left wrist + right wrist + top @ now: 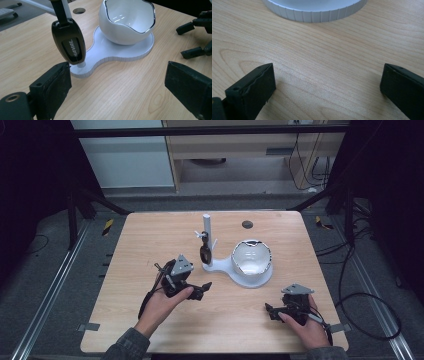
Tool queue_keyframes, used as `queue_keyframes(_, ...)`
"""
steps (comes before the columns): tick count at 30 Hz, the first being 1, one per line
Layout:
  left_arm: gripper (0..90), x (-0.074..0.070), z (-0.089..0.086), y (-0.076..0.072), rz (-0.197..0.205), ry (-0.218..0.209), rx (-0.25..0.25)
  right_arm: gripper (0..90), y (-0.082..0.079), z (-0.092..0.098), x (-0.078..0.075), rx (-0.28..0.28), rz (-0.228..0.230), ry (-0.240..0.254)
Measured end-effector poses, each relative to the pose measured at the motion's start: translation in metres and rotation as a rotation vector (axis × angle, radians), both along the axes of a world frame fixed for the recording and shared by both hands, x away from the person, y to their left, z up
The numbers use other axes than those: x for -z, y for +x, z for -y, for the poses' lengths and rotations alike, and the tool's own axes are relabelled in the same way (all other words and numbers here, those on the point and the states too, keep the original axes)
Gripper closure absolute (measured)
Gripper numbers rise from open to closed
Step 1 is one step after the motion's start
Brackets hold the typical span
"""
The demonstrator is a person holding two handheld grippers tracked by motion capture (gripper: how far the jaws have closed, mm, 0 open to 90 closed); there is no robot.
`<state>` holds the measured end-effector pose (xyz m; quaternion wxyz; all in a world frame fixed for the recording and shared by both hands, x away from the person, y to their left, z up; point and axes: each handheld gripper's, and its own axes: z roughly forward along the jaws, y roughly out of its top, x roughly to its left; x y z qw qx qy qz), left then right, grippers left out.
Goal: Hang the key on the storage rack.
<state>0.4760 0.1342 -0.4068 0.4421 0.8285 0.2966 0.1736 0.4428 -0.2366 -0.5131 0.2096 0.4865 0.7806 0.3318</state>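
A white stand (226, 268) sits mid-table, with an upright post (207, 227) and a glossy white bowl (251, 257) on its base. A black key fob (204, 252) hangs from the post; in the left gripper view the key fob (71, 45) dangles just above the base (112, 51), beside the bowl (125, 20). My left gripper (204, 290) lies just left of the stand, open (117, 82), nothing between its jaws. My right gripper (270, 312) rests near the front right, open (328, 85) over bare wood, the base's ribbed edge (317, 13) ahead of it.
The wooden table (150, 245) has a round dark hole (247, 224) near its far edge. The other gripper (192, 37) lies at the right of the left gripper view. Cables trail on the floor to the right (360, 295).
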Motion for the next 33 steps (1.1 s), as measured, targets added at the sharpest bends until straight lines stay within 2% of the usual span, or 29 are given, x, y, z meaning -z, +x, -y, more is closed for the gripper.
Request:
queue_keyframes(17,6.5,0.028,-0.015,-0.009,-0.060,0.044,0.007,0.4,0.000,0.000,0.000,0.000,0.000,0.000)
queue_keyframes(22,6.4,0.041,-0.022,-0.010,-0.098,0.048,-0.005,0.4,0.000,0.000,0.000,0.000,0.000,0.000)
queue_keyframes(33,6.4,0.061,-0.045,-0.010,-0.139,0.059,-0.054,0.4,0.000,0.000,0.000,0.000,0.000,0.000)
